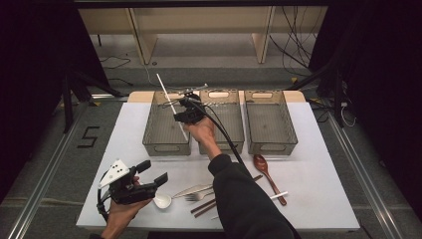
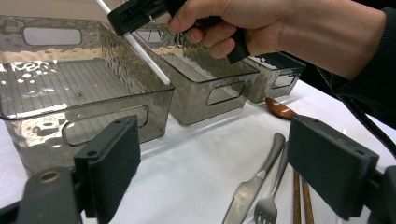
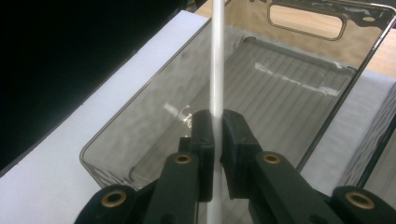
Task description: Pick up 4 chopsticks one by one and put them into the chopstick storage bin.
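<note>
Left to right: left gripper (image 1: 152, 175) sits low at the table's near-left edge, jaws wide, nothing between them, white spoon (image 1: 162, 200) just beside it. Right gripper (image 1: 183, 110) is clamped on a white straw (image 1: 169, 102), held tilted over the leftmost grey bin (image 1: 166, 144); two more bins (image 1: 271, 142) sit to its right.

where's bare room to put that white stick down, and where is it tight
The left bin, under the right gripper and its white stick, is bare. So are the right bin and the mat's left strip. Crowded: the cutlery cluster near the wooden spoon.
</note>
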`<move>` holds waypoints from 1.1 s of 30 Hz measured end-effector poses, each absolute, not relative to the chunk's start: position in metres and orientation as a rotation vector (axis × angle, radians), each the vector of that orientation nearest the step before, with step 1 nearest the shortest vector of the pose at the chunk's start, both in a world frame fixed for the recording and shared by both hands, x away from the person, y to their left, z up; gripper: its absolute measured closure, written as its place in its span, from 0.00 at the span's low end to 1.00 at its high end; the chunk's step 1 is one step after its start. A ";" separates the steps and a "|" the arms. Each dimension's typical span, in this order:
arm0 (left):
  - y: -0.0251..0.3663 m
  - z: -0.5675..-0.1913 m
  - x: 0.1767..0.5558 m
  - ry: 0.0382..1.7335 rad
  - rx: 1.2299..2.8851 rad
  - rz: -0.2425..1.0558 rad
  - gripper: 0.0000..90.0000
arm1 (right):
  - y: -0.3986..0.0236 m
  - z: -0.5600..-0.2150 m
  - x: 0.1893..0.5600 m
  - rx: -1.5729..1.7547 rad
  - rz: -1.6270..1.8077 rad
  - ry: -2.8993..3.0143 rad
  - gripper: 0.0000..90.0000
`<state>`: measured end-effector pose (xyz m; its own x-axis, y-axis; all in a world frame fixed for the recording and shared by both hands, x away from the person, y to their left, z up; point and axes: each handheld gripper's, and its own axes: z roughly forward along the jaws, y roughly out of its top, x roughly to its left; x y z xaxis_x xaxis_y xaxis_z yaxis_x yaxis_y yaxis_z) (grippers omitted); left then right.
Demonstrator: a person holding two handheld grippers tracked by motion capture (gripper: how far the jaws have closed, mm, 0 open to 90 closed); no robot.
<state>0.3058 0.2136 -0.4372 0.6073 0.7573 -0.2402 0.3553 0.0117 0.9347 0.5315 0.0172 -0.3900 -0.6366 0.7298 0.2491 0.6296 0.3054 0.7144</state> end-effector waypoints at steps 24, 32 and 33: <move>0.214 -0.437 0.305 0.950 1.590 0.405 0.19 | 0.027 -0.408 0.531 1.341 1.200 2.475 0.81; 0.214 -0.437 0.305 0.951 1.591 0.405 0.19 | 0.021 -0.399 0.529 1.277 1.196 2.529 0.59; 0.214 -0.437 0.305 0.952 1.591 0.404 0.19 | 0.019 -0.396 0.528 1.250 1.201 2.540 0.58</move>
<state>0.3054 0.2141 -0.4370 0.6075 0.7573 -0.2395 0.3539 0.0119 0.9352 0.5279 0.0189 -0.3958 -0.6675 0.6969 0.2623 0.6449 0.3648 0.6716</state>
